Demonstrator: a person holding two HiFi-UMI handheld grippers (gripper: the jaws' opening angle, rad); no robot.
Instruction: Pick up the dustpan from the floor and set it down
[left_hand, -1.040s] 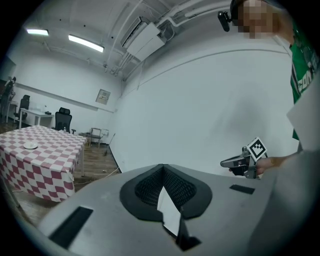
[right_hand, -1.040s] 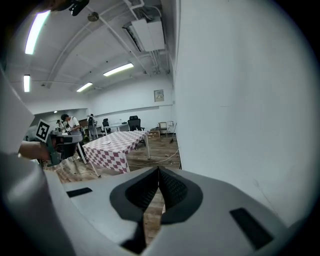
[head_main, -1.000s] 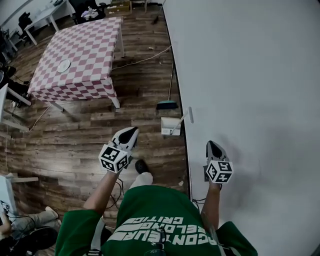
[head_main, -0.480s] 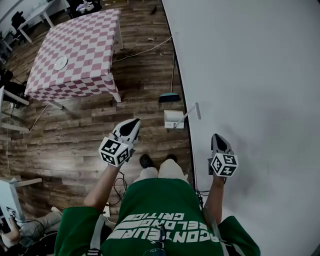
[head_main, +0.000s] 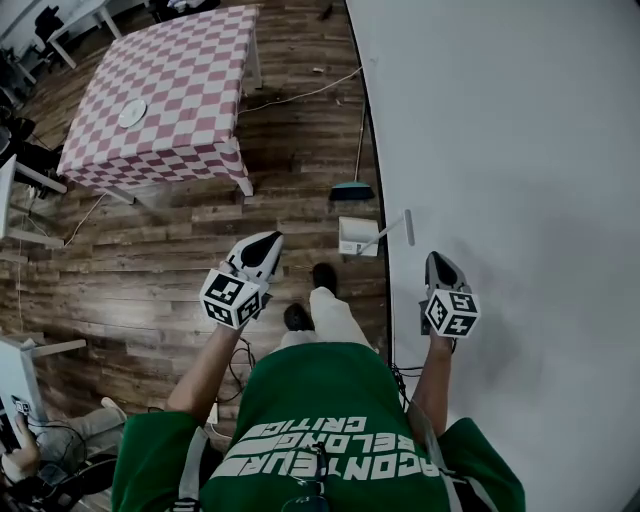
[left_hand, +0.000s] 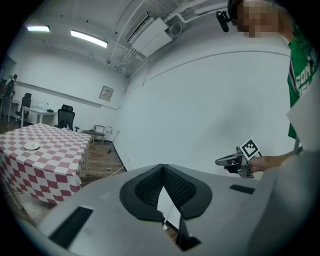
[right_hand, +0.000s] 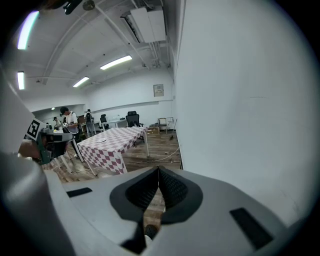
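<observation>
A white dustpan (head_main: 356, 237) lies on the wood floor by the wall, its long handle (head_main: 392, 229) slanting up to the right. Just beyond it a teal-headed broom (head_main: 352, 192) leans against the wall. My left gripper (head_main: 265, 243) hangs above the floor to the left of the dustpan, well apart from it. Its jaws meet at the tips (left_hand: 161, 167) with nothing held. My right gripper (head_main: 436, 262) is in front of the white wall, short of the handle's end. It is shut (right_hand: 158, 170) and empty. My shoes (head_main: 323, 277) stand just behind the dustpan.
A pink-checkered table (head_main: 160, 100) with a small plate (head_main: 131, 112) stands at the far left. A white cable (head_main: 300, 98) trails over the floor beyond the broom. The white wall (head_main: 520, 150) fills the right side. A seated person's legs (head_main: 70, 440) and a white stand (head_main: 15, 375) are at the lower left.
I have stepped forward along the wall, one foot now ahead. Both grippers came along, still shut. The right one is nearer the dustpan's handle end.
</observation>
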